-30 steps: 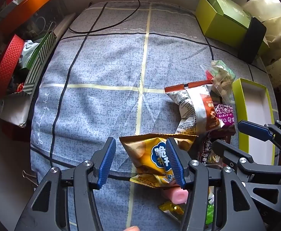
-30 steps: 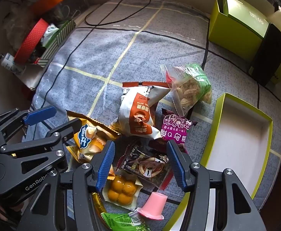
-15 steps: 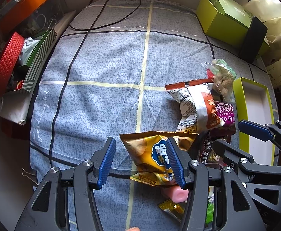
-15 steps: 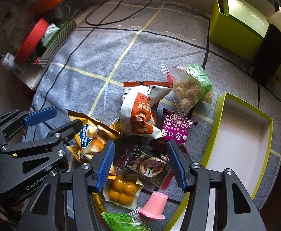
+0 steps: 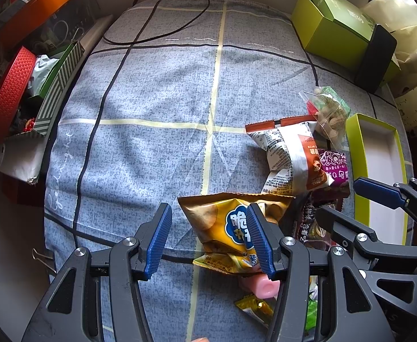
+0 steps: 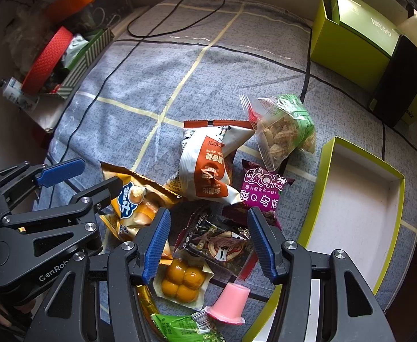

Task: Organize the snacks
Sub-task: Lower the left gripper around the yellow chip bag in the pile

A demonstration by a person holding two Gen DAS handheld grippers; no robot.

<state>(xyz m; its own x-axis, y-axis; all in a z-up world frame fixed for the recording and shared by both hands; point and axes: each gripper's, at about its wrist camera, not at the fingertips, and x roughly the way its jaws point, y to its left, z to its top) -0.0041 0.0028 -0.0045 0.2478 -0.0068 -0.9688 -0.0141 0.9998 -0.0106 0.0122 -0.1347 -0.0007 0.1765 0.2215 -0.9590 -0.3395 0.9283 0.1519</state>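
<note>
Snack pile lies lower centre of right wrist view, beside the empty green tray (image 6: 391, 181) at right. Both grippers hover w/ jaws wide, holding nothing. Right gripper (image 6: 208, 245) is over the dark packet (image 6: 220, 242): go straight down, pinch its middle. Left gripper (image 5: 208, 242) is near the yellow chips bag (image 5: 222, 222).

A home setting is suggested: a table is covered by a grey-blue checked cloth (image 5: 157, 108), with a black cable (image 5: 151, 32) trailed across the top. Household clutter in boxes (image 5: 23, 65) is stacked at upper left; green gift boxes (image 6: 359, 37) are seen at upper right.
</note>
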